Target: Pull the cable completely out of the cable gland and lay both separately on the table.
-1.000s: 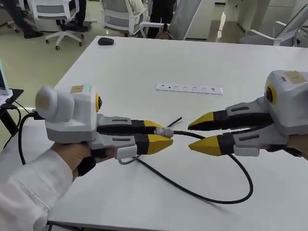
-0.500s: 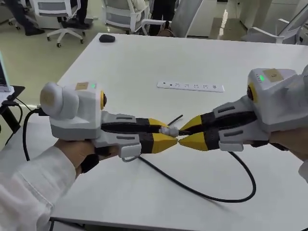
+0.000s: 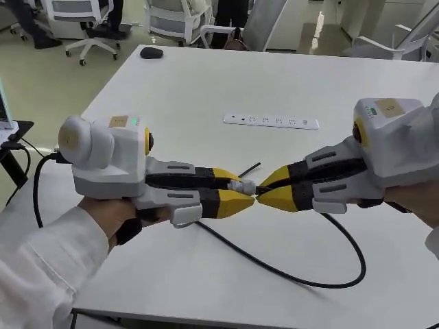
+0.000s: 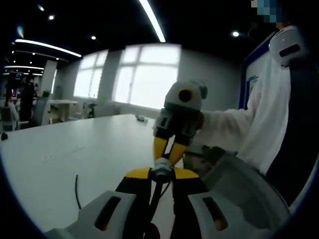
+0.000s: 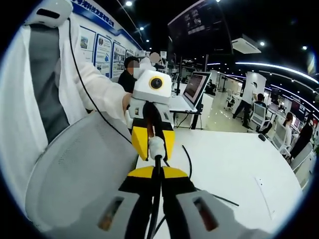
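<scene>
The white cable gland (image 3: pixel 241 186) is held above the table, with my left gripper (image 3: pixel 245 192) shut on it. A black cable (image 3: pixel 309 279) runs through the gland; its short end (image 3: pixel 250 168) sticks out toward the far side, and its long part loops over the table to the right. My right gripper (image 3: pixel 263 192) meets the left one tip to tip and is shut on the cable just beside the gland. In the left gripper view the gland (image 4: pixel 161 166) sits between my yellow tips. In the right gripper view the cable (image 5: pixel 156 199) runs up between my jaws to the gland (image 5: pixel 156 146).
A white power strip (image 3: pixel 271 123) lies on the white table (image 3: pixel 206 89) beyond the grippers. A dark mouse (image 3: pixel 151 52) rests near the far left corner. Office chairs stand behind the table. The table's near edge is close below the left hand.
My right gripper has come in from the right, met the left gripper's tips and shut on the cable beside the gland. The left gripper keeps its hold on the gland.
</scene>
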Demonstrator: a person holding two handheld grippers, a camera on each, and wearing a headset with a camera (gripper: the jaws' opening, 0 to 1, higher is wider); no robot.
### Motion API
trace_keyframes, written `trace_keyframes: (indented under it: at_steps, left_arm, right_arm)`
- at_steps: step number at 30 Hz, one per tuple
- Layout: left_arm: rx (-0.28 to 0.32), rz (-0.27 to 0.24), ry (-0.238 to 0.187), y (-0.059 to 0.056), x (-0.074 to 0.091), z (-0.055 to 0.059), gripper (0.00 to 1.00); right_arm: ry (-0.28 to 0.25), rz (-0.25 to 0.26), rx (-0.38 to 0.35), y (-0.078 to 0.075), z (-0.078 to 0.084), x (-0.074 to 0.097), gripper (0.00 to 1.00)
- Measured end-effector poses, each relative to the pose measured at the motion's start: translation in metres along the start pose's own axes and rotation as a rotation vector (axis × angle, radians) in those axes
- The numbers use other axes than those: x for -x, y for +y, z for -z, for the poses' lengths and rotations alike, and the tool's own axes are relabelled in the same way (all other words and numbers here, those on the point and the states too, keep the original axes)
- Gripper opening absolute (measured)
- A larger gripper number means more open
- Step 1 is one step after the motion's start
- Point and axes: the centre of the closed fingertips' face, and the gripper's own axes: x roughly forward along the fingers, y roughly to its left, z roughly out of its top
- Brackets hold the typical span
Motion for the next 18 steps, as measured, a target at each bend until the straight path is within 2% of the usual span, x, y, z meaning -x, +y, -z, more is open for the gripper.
trace_keyframes:
  at_steps: [12, 18]
  left_arm:
    - [0.007, -0.015, 0.001, 0.003, 0.005, 0.002, 0.16]
    - [0.013, -0.018, -0.001, 0.003, 0.007, 0.003, 0.16]
  right_arm:
    - [0.016, 0.018, -0.012, -0.003, 0.014, 0.009, 0.02]
    - [0.039, 0.036, -0.026, -0.005, 0.028, 0.018, 0.02]
